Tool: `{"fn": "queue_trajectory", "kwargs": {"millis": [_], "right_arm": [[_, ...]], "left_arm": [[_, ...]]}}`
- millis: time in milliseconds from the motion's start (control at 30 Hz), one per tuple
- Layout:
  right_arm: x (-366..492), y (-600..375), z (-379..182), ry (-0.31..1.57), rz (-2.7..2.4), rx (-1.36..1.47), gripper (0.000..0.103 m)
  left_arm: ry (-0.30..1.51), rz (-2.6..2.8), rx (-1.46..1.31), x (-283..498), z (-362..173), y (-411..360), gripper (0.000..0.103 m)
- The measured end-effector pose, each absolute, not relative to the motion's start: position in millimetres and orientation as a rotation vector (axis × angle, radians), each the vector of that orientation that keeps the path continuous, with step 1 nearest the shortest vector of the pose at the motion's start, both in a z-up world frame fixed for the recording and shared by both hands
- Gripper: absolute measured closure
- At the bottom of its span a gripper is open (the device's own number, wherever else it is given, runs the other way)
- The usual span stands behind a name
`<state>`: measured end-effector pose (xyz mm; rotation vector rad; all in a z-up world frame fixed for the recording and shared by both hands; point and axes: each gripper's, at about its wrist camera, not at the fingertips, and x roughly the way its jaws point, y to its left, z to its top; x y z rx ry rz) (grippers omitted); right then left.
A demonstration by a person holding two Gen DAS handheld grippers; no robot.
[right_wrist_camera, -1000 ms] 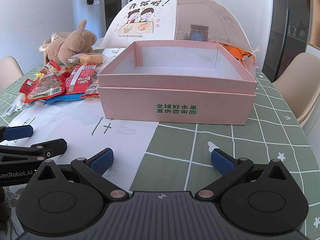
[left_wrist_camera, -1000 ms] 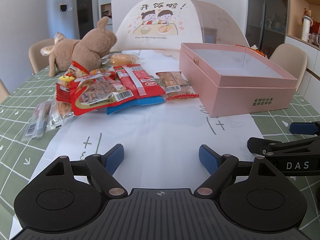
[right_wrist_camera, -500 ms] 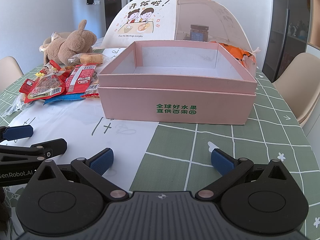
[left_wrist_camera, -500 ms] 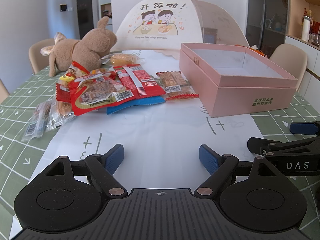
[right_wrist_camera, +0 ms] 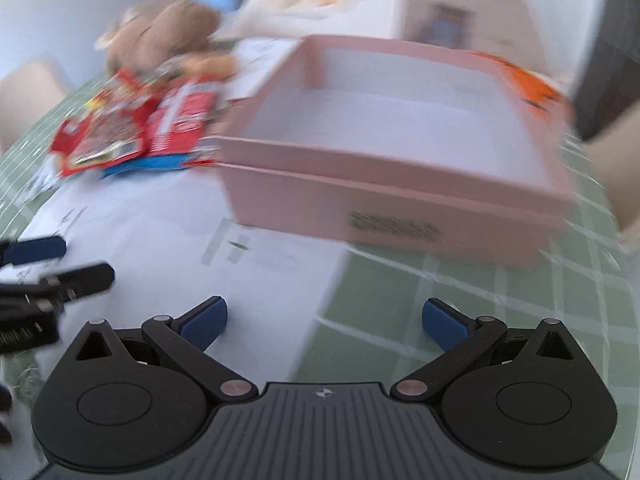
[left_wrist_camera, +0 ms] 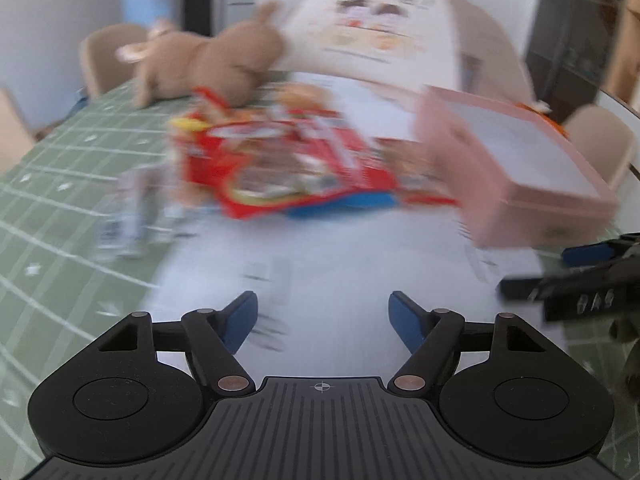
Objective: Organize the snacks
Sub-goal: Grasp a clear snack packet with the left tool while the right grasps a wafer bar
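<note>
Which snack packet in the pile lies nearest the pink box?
The small orange-red packet at the pile's right edge, beside the pink box. The big red packet and the clear-wrapped ones lie farther left.

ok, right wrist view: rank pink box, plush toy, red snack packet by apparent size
1. pink box, by far the largest
2. red snack packet
3. plush toy

The last two look close; the plush sits farther back and the frame is blurred, so that order is unsure.

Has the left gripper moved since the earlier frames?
Yes. The left gripper has risen and tipped down: the snack pile and pink box sit lower and nearer.
</note>
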<state>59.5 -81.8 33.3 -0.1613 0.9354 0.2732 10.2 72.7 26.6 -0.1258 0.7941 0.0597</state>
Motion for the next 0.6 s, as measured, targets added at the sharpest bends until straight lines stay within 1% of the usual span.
{"fn": "queue_trajectory", "kwargs": {"millis": [67, 200, 300, 367, 467, 600], "right_arm": [[73, -72, 40, 0.899, 0.249, -0.131, 0.003], [107, -54, 38, 0.909, 0.259, 0.021, 0.003], [125, -29, 29, 0.928, 0.239, 0.023, 0.003], [127, -11, 28, 0.932, 0.242, 0.001, 0.005], [120, 5, 28, 0.905, 0.216, -0.058, 0.007], [114, 10, 38, 0.818, 0.135, -0.032, 0.007]], "left_arm": [[0.803, 0.099, -0.150, 16, 32, 98, 0.025], [0.789, 0.174, -0.195, 29, 41, 149, 0.025], [0.783, 0.226, -0.200, 47, 43, 177, 0.025], [0.782, 0.254, -0.222, 65, 41, 198, 0.023], [0.791, 0.283, -0.241, 95, 30, 222, 0.031], [0.790, 0.250, -0.176, 111, 21, 232, 0.034]]}}
